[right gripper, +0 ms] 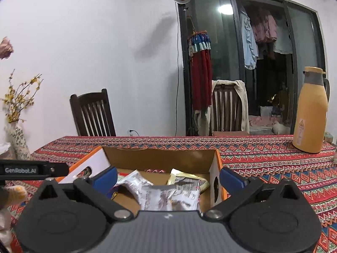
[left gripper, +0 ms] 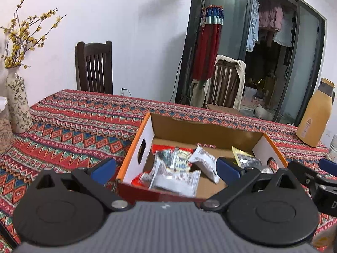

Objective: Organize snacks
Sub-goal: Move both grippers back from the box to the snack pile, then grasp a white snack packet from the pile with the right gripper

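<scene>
An open cardboard box with orange rim and white end walls stands on the patterned tablecloth. Several white and silver snack packets and a gold-black packet lie inside it. My left gripper is open and empty, its blue pads straddling the box's left end wall, above its near left corner. In the right wrist view the same box holds the packets. My right gripper is open and empty over the box's near right part, with the right end wall between its pads.
A floral vase with yellow branches stands at the table's left. An orange thermos jug stands at the right rear. Two wooden chairs stand behind the table. A glass is at the far right edge.
</scene>
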The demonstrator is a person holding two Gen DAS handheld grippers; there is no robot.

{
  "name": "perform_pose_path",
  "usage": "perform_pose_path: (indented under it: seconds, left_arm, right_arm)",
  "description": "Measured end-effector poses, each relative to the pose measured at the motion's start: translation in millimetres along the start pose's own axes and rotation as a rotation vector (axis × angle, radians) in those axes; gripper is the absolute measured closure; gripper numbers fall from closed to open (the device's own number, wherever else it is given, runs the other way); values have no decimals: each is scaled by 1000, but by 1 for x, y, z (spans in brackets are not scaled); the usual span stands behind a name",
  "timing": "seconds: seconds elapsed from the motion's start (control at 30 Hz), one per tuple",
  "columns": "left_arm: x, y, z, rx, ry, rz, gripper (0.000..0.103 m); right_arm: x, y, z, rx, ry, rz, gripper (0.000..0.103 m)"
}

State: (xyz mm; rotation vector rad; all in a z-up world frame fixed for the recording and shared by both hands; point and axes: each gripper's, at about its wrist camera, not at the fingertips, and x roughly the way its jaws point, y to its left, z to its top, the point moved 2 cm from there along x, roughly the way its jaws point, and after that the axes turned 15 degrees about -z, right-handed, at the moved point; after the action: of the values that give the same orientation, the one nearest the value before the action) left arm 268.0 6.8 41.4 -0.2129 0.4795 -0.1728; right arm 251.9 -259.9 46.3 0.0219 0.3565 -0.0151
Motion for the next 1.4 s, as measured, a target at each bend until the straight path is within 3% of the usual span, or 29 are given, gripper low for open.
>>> perform_pose_path:
  seconds: [0.7, 1.03, 1.4]
  left_arm:
    - [-69, 27, -78, 48, 74, 6, 0]
    - [-71, 43, -114, 72, 102, 31, 0]
    - [-80, 38, -121, 109, 43, -6, 0]
  right_arm:
    - [-90, 16, -69, -27, 75, 5, 0]
    - [-111, 9, -105, -15, 142, -34, 0]
    - [-120, -5, -128, 11, 189, -78, 0]
